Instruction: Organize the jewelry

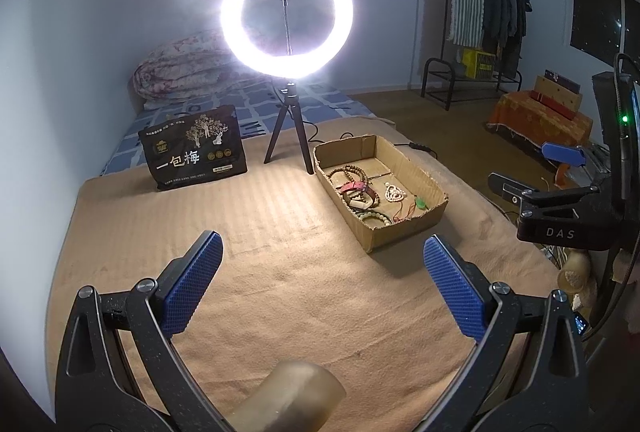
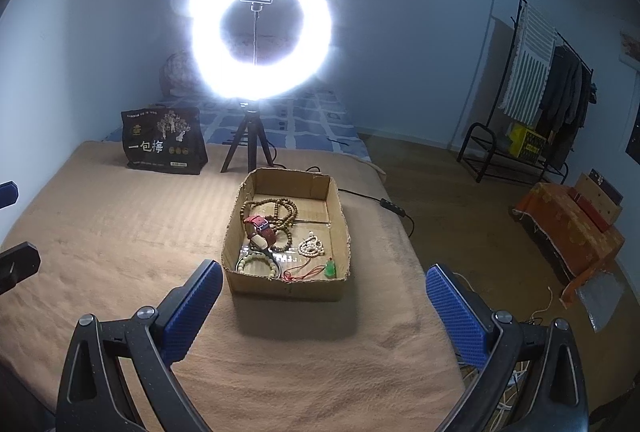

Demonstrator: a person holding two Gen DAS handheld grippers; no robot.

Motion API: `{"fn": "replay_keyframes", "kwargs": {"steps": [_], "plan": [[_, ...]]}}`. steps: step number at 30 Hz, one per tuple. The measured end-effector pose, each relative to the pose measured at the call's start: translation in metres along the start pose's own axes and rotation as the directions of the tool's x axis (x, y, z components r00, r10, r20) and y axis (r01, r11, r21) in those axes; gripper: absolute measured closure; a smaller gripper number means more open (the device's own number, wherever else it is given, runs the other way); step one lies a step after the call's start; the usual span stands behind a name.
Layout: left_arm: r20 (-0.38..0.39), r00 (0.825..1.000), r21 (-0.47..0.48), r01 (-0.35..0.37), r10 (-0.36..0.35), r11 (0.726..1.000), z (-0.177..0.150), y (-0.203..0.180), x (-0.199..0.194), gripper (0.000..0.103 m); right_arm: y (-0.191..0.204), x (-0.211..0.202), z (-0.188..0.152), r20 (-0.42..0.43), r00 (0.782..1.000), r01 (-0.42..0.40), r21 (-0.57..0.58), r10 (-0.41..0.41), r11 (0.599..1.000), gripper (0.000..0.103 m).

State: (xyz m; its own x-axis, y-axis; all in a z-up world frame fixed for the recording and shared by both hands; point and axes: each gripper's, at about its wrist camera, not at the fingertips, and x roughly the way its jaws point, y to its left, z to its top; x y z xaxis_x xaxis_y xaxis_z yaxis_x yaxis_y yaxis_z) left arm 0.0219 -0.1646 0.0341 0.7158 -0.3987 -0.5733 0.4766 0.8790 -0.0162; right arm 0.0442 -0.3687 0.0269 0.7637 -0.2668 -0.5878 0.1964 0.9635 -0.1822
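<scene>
A shallow cardboard box (image 1: 400, 232) (image 2: 288, 286) sits on a tan blanket. It holds brown bead strings (image 2: 280, 212), a red-strapped watch (image 2: 260, 226), a pale bead bracelet (image 2: 258, 264), a small white bead string (image 2: 314, 246) and a green pendant on a red cord (image 2: 330, 268). My left gripper (image 1: 322, 256) is open and empty, to the left of the box and nearer than it. My right gripper (image 2: 324, 286) is open and empty, just in front of the box. The right gripper also shows at the right edge of the left wrist view (image 1: 560, 168).
A lit ring light on a tripod (image 1: 286, 20) (image 2: 256, 32) stands behind the box. A black snack bag (image 1: 194, 150) (image 2: 162, 142) stands at back left. A clothes rack (image 2: 532, 104) and an orange-covered stand (image 2: 568, 228) are on the floor to the right.
</scene>
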Motion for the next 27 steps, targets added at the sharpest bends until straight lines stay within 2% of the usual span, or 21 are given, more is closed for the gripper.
{"fn": "replay_keyframes", "kwargs": {"steps": [27], "plan": [[0.001, 1.0, 0.005, -0.006, 0.006, 1.0, 0.0028, 0.002, -0.0013, 0.001, -0.0027, 0.0028, -0.004, -0.006, 1.0, 0.002, -0.001, -0.002, 1.0, 0.0]]}}
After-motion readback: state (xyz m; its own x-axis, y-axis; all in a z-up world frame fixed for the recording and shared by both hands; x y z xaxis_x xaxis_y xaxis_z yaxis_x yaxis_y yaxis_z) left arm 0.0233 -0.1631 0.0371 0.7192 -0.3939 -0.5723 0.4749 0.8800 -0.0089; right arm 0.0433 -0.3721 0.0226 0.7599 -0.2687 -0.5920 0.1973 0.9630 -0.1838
